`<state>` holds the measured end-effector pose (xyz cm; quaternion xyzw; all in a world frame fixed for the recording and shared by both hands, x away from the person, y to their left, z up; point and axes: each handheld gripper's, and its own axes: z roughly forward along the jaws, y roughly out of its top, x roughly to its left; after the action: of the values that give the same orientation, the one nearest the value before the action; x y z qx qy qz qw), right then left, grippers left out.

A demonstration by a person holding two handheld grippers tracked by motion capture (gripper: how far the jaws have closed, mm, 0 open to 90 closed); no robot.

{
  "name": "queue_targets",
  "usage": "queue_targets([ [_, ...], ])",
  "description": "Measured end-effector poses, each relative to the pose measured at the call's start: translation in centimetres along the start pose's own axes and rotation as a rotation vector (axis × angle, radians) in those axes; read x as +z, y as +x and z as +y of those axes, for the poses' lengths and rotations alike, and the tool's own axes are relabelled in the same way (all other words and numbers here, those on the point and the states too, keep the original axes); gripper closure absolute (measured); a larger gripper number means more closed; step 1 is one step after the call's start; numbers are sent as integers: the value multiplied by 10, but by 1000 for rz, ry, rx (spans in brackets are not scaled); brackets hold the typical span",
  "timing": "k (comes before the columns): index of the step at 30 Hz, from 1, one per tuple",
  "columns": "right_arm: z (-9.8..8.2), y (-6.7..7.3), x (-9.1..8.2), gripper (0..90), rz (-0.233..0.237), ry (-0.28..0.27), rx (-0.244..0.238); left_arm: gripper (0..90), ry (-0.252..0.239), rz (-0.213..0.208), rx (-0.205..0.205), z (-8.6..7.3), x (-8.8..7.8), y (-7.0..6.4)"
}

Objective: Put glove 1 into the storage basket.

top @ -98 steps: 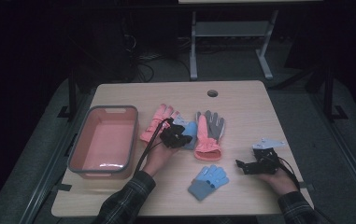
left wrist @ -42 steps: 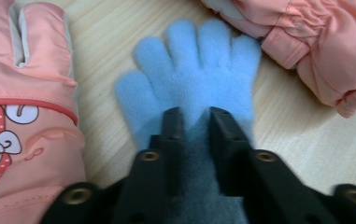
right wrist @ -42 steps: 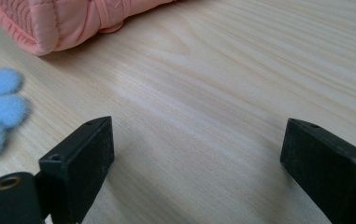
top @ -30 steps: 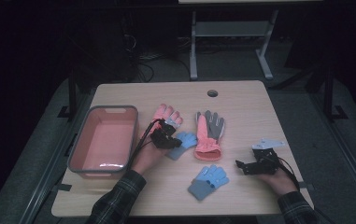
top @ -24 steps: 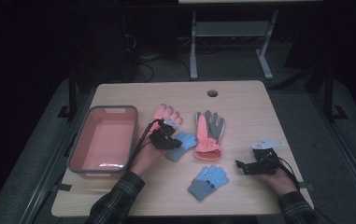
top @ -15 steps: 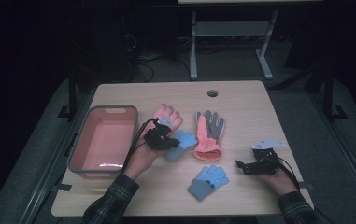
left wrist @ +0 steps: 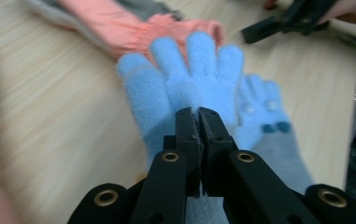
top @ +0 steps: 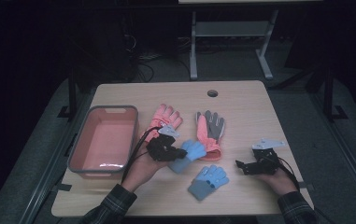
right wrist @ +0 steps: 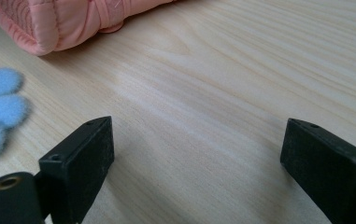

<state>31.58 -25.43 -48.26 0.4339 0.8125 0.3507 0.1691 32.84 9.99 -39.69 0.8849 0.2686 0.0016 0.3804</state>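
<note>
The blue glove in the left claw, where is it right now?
In the high view the held blue glove hangs mid-table from the left claw, beside the pink-and-grey glove, above the second blue glove.

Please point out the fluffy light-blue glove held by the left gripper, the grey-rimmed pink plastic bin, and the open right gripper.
light-blue glove [left wrist: 199, 79], left gripper view, on its palm.
pink plastic bin [top: 81, 142], high view, on its left rim.
right gripper [right wrist: 196, 163], right gripper view, midway between its jaws.

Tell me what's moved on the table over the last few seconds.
The left gripper, shut on a blue glove, has carried it left and toward the person, off the pink-and-grey glove. The right gripper, the second blue glove, the pink glove and the bin stayed put.
</note>
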Motion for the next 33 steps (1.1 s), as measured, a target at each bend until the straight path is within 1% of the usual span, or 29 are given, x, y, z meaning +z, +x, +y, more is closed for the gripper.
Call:
queue_targets([
  [1, 0, 0, 0, 92, 0, 0, 0, 876, 5, -9, 9, 1, 2, -5],
  [2, 0, 0, 0, 92, 0, 0, 0, 876, 6, -15, 8, 1, 5, -10],
  [3, 0, 0, 0, 92, 0, 0, 0, 876, 13, -22, 23, 2, 7, -13],
  [5, 0, 0, 0, 91, 0, 0, 0, 876, 20, -35, 27, 2, 12, -20],
  [10, 0, 0, 0, 92, 1, 0, 0, 876, 39, -56, 35, 4, 27, -33],
  [12, 0, 0, 0, 92, 0, 0, 0, 876, 58, -66, 44, 4, 34, -38],
  [16, 0, 0, 0, 92, 0, 0, 0, 876, 87, -74, 49, 4, 45, -47],
  [17, 0, 0, 0, 92, 0, 0, 0, 876, 94, -72, 55, 5, 48, -50],
  [18, 0, 0, 0, 92, 0, 0, 1, 876, 91, -71, 44, 5, 50, -52],
  [19, 0, 0, 0, 92, 0, 0, 0, 876, 102, -72, 44, 5, 53, -54],
  [21, 0, 0, 0, 92, 0, 0, 0, 876, 110, -71, 47, 5, 55, -55],
  [22, 0, 0, 0, 92, 0, 0, 0, 876, 109, -74, 34, 4, 57, -57],
  [23, 0, 0, 0, 92, 0, -1, 0, 876, 113, -74, 39, 4, 59, -58],
  [24, 0, 0, 0, 92, 0, 0, 0, 874, 129, -71, 56, 3, 62, -59],
  [28, 0, 0, 0, 92, 0, 0, 0, 870, 134, -61, 51, 1, 67, -60],
  [29, 0, 0, 0, 92, 0, -1, -1, 865, 143, -62, 60, 0, 67, -59],
  [30, 0, 0, 0, 92, 1, -1, -1, 860, 138, -58, 50, -1, 69, -60],
  [31, 0, 0, 0, 92, 0, 0, 0, 851, 144, -56, 54, -1, 69, -59],
  [32, 0, 0, 0, 92, 1, -1, -1, 797, 142, -59, 51, -1, 70, -59],
  [33, 0, 0, 0, 92, 0, 0, 0, 761, 139, -58, 49, -1, 71, -60],
])
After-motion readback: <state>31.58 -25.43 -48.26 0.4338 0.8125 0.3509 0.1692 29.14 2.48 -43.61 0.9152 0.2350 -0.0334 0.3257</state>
